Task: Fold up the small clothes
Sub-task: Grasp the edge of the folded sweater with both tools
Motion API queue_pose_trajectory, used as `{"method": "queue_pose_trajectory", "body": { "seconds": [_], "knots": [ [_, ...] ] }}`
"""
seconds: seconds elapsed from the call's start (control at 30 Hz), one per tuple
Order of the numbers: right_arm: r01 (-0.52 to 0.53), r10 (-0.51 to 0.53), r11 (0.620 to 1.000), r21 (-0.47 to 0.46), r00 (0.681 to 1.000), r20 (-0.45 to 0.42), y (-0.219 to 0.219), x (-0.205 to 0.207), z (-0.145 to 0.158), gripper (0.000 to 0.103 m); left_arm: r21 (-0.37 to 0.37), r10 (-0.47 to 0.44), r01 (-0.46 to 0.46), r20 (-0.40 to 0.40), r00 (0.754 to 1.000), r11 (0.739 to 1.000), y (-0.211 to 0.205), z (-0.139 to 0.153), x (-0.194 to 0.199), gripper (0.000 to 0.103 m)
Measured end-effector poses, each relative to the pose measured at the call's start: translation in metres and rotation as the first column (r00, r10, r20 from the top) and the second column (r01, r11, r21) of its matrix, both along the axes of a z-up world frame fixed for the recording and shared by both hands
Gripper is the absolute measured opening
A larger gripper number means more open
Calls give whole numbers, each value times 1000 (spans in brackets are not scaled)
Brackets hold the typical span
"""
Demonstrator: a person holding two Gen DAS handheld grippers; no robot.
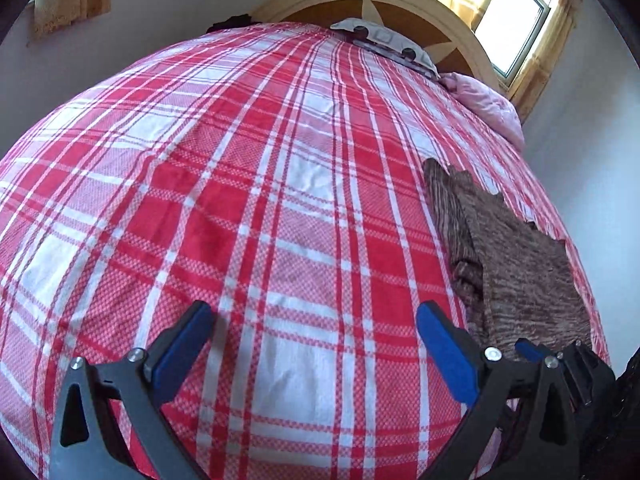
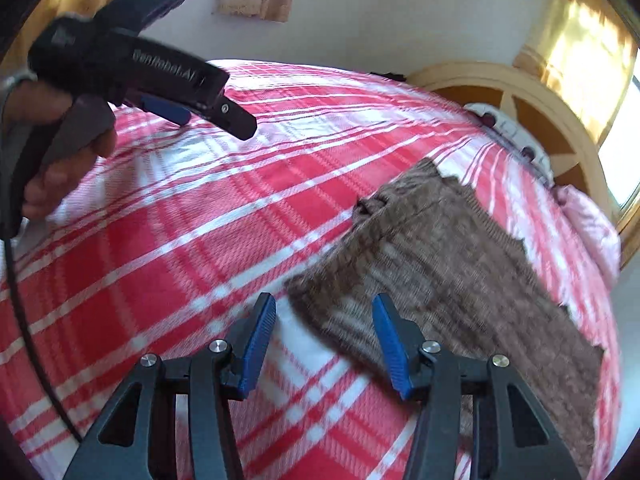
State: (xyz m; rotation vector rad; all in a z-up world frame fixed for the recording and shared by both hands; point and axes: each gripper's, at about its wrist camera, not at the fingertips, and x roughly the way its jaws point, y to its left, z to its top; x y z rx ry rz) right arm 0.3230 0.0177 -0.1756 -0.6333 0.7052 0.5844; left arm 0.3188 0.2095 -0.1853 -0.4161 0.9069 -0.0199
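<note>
A brown ribbed knit garment (image 2: 448, 264) lies flat on the right side of the red and white plaid bedspread (image 2: 200, 248). In the left wrist view the same garment (image 1: 516, 264) is at the right. My right gripper (image 2: 326, 320) hovers over the garment's near left corner; its blue pads stand apart and press on nothing. My left gripper (image 1: 316, 324) is open wide over bare plaid, left of the garment. A hand holds the left gripper (image 2: 224, 120) at the upper left of the right wrist view. The right gripper (image 1: 534, 352) shows at the lower right, by the garment's near edge.
A cream and brown headboard (image 1: 420, 12) closes the far end of the bed, with a patterned pillow (image 1: 384, 38) and a pink pillow (image 1: 488, 100) in front of it. Curtained windows (image 1: 516, 20) are behind. A white wall (image 1: 592, 168) runs close along the bed's right edge.
</note>
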Motion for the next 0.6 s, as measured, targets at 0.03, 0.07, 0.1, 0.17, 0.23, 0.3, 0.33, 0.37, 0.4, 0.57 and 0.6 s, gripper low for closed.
{"method": "queue_pose_trajectory", "body": {
  "seconds": [0.03,0.07,0.1,0.17,0.23,0.3,0.33,0.37,0.4,0.57,0.6],
  "knots": [
    [14,-14,1000,-8,1000,14,2,3,0,52,-14,-6,6,1,1000,1000,0,0,3,103],
    [19,-19,1000,-11,1000,20,3,5,-1,52,-26,-12,12,2,1000,1000,-1,-1,7,103],
    [20,-20,1000,-13,999,26,4,7,-1,52,-35,-21,21,5,1000,999,-3,0,10,103],
    [16,-16,1000,-12,999,30,4,6,-4,41,-49,-44,45,9,999,998,-7,1,18,103],
    [10,-10,1000,-9,999,36,4,4,-6,16,-76,-75,76,24,997,994,-14,4,28,103],
    [17,-17,1000,-1,999,30,3,5,-7,16,-96,-99,103,37,994,990,-24,7,40,103],
    [21,-21,1000,11,999,23,1,6,-7,16,-102,-113,117,42,993,988,-28,9,45,103],
    [28,-28,999,28,999,15,-1,8,-6,15,-110,-134,138,45,990,984,-33,10,52,103],
    [36,-36,998,42,999,5,-4,10,-6,15,-120,-160,165,52,986,979,-40,12,61,103],
    [50,-50,997,63,999,-1,-7,12,-6,14,-117,-238,244,59,969,963,-67,11,97,101],
    [50,-51,997,59,999,3,-6,11,-7,14,-122,-243,248,57,968,961,-71,9,104,101]
  ]
}}
